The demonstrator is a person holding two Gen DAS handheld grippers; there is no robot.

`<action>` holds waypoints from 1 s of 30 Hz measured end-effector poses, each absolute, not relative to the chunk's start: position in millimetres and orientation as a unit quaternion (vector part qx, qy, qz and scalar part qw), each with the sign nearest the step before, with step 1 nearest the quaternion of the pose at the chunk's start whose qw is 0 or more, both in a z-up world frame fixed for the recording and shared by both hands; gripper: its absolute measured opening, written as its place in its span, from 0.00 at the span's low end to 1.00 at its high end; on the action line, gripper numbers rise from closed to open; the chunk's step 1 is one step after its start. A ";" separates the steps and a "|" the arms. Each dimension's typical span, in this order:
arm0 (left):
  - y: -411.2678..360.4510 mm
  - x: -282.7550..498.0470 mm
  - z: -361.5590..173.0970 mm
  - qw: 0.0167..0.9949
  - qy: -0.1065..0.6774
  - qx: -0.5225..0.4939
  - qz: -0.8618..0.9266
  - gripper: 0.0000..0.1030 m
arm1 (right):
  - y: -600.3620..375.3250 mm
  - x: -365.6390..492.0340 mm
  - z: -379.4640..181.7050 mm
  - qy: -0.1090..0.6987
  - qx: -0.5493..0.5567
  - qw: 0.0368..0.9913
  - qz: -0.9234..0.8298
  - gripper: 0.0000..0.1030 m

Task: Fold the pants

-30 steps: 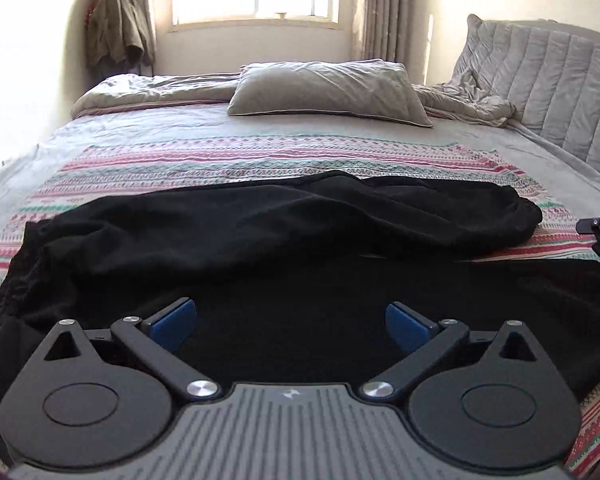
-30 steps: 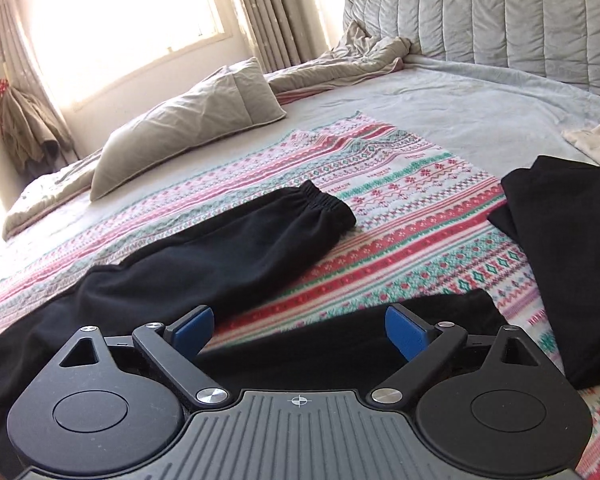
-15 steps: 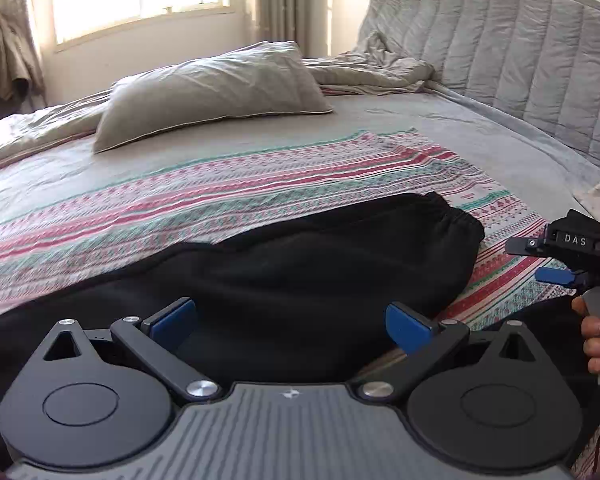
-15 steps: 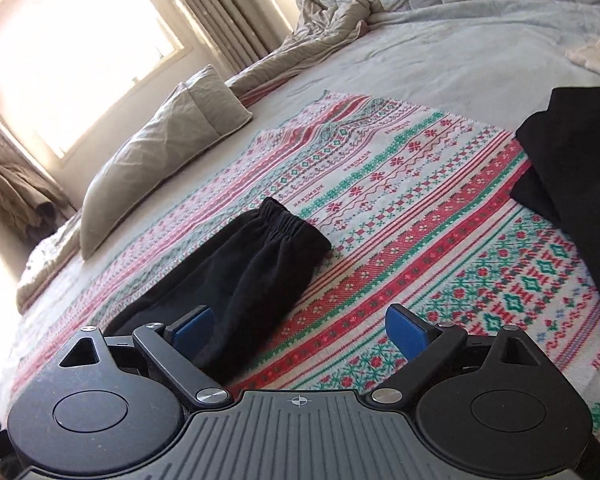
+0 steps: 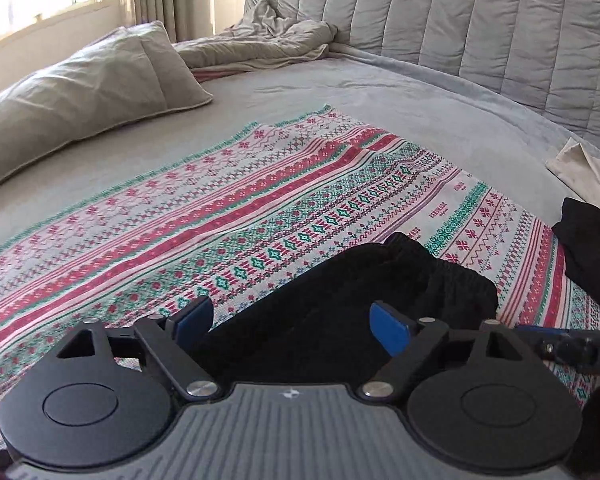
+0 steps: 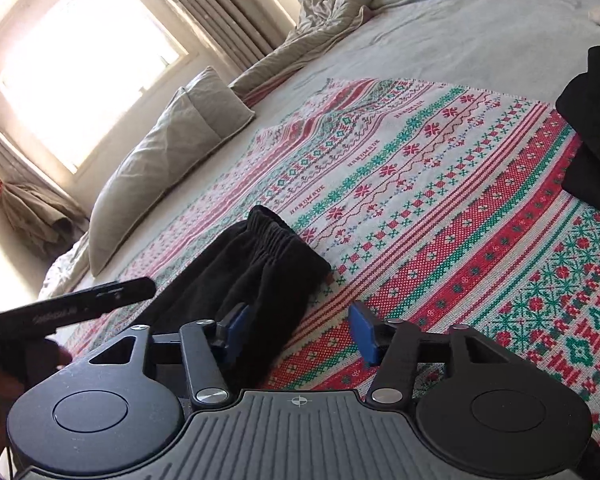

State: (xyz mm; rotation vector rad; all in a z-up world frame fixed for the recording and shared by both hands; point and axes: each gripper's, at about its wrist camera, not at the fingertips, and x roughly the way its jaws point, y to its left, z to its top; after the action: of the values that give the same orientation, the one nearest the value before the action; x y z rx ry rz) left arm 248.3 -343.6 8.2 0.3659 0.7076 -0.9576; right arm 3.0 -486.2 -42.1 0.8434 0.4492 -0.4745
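Right claw (image 6: 300,330) has just been closing, jaws half-wide, cuff edge at its left pad, nothing pinched. Left claw (image 5: 290,320) wide open over the black pants (image 5: 340,300) leg on the patterned blanket (image 5: 260,200). Best seat both cuff corners deep before lifting.

place: home bedroom | evidence: bed (image 5: 380,92), pillow (image 5: 80,96), quilted headboard (image 5: 480,28), curtained window (image 6: 88,64)
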 end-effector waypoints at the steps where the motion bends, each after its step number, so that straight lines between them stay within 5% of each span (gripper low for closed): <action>1: -350.2 253.1 3.6 0.808 0.336 0.171 -0.452 0.92 | -485.4 5.1 -43.2 0.213 0.397 0.864 -0.224 0.47; 5: -374.2 263.4 -10.7 0.788 0.338 0.179 -0.482 0.88 | -484.2 12.2 -47.0 0.203 0.389 0.873 -0.214 0.45; 8: -387.6 275.1 -18.0 0.771 0.354 0.172 -0.501 0.76 | -484.4 17.7 -50.1 0.196 0.385 0.876 -0.213 0.43; 11: -389.4 280.0 -20.0 0.761 0.373 0.140 -0.511 0.49 | -483.6 19.8 -52.5 0.192 0.381 0.879 -0.214 0.36; 12: -389.1 279.8 -19.1 0.757 0.378 0.135 -0.517 0.27 | -483.5 20.4 -53.2 0.190 0.385 0.878 -0.211 0.32; 13: -389.8 279.0 -17.5 0.756 0.377 0.134 -0.519 0.17 | -483.2 21.5 -54.2 0.187 0.388 0.879 -0.205 0.26; 18: -388.1 266.1 3.2 0.785 0.310 0.135 -0.519 0.16 | -479.7 18.0 -53.0 0.159 0.390 0.884 -0.202 0.09; 24: -403.5 266.9 7.4 0.804 0.263 0.117 -0.520 0.16 | -479.2 3.4 -38.4 0.108 0.374 0.890 -0.237 0.07; 30: -423.3 276.7 -37.9 0.804 0.292 0.135 -0.499 0.19 | -481.6 14.7 -48.9 0.153 0.361 0.881 -0.264 0.08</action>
State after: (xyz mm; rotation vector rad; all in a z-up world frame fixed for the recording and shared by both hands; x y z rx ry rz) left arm 276.7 -423.3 -37.9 0.2888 0.6262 -1.0696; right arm 14.7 -481.6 -48.9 0.7518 0.3188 -0.5496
